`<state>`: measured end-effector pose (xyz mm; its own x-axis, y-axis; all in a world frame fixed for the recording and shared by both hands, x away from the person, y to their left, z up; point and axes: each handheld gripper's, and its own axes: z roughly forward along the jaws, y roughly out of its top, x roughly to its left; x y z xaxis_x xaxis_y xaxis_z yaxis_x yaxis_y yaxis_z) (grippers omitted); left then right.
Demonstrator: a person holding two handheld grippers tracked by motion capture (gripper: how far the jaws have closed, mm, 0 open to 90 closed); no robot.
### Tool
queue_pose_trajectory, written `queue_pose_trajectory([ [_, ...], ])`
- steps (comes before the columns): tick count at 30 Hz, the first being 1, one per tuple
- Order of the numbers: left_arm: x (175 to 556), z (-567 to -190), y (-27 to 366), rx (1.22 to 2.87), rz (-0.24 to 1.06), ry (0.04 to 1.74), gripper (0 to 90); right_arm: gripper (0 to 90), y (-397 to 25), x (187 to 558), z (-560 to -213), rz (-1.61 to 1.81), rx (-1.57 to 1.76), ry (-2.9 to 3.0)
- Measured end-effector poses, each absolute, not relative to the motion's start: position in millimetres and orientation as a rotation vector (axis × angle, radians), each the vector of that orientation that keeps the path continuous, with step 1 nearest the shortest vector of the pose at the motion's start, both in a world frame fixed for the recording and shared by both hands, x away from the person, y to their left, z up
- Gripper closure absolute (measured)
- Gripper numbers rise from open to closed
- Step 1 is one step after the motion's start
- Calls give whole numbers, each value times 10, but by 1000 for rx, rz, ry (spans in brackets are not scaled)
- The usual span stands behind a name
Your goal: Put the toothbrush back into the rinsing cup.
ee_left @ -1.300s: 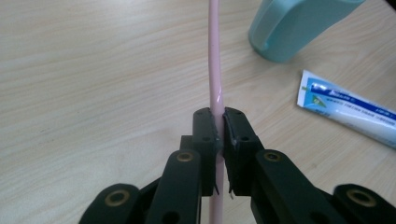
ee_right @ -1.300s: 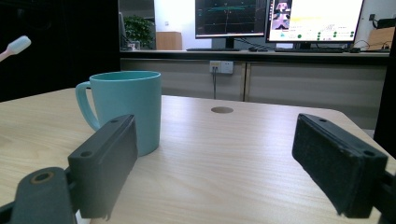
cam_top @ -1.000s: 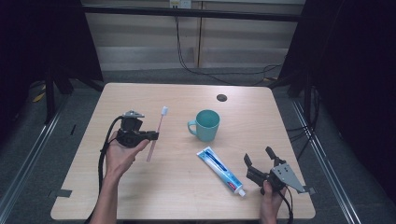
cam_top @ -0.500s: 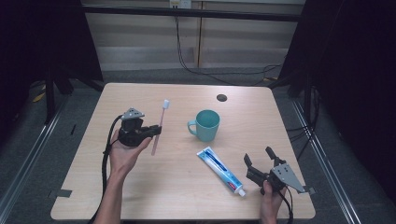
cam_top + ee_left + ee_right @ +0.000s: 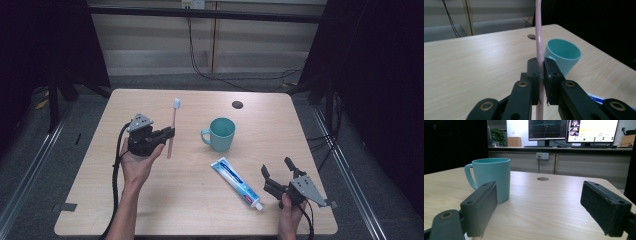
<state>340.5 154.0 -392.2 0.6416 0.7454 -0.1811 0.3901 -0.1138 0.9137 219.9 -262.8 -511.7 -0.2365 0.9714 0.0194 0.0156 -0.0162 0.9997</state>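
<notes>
High view: toothbrush (image 5: 173, 127) in left gripper (image 5: 169, 134).

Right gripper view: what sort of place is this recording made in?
Probably a lab or office set up for recording. Monitors with data displays stand on a counter behind a bare wooden table, a wall socket sits below them, and dark curtains flank the table.

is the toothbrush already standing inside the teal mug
No, the toothbrush is clamped in the left gripper, held above the table to the left of the teal mug, which looks empty.
</notes>
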Motion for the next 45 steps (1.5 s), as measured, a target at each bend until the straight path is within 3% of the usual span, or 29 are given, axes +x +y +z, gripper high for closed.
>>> queue_pose_trajectory([
  [19, 3430, -3938, 1402, 1663, 397, 789, 843, 136, -2627, 2200, -5118, 1390, 1107, 1382],
  [45, 3627, -3758, 923, 1655, 377, 741, 841, 137, -2629, 2197, -5118, 1395, 1103, 1388],
])
